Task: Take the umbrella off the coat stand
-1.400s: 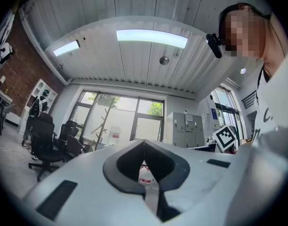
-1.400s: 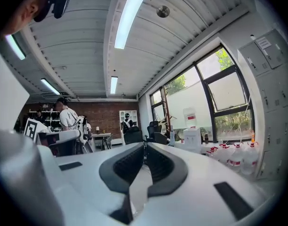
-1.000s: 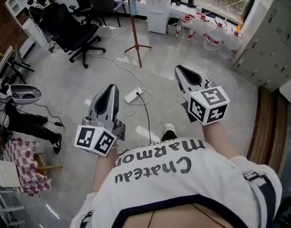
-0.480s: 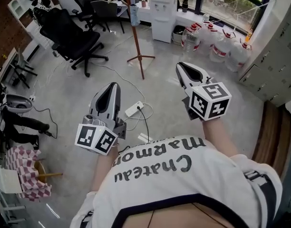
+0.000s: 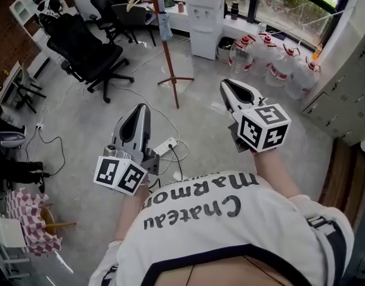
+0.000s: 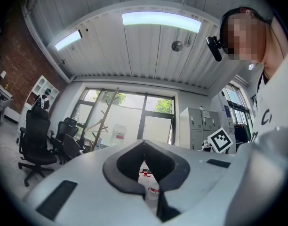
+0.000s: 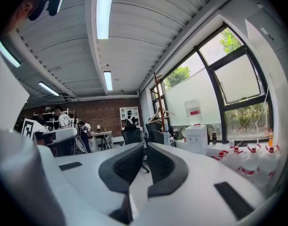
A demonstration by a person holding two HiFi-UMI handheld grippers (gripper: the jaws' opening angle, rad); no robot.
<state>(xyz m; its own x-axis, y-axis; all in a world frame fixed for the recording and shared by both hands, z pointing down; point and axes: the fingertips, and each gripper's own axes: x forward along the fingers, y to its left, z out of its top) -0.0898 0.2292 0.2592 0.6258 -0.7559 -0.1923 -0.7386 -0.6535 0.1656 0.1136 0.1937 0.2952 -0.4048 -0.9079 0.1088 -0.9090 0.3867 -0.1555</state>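
The coat stand (image 5: pixel 166 52), a red-brown pole on splayed feet, rises at the top middle of the head view. A folded pale blue umbrella (image 5: pixel 164 24) hangs from it near the top. Both grippers are held out level, well short of the stand. My left gripper (image 5: pixel 138 113) is shut with nothing in it, its tips meeting. My right gripper (image 5: pixel 225 88) is also shut and empty. The stand (image 6: pixel 102 121) shows against the window in the left gripper view. In the right gripper view the stand (image 7: pixel 158 102) is far off, just above the jaws.
Black office chairs (image 5: pixel 87 46) stand left of the coat stand. A water dispenser (image 5: pixel 204 16) and several big water bottles (image 5: pixel 272 58) line the window wall. A power strip with cables (image 5: pixel 164 146) lies on the floor ahead. Grey lockers (image 5: pixel 349 94) are on the right.
The person has walked forward with both grippers held out unchanged. The coat stand, chairs and bottles have come nearer and slid down the head view; the power strip is now just ahead.
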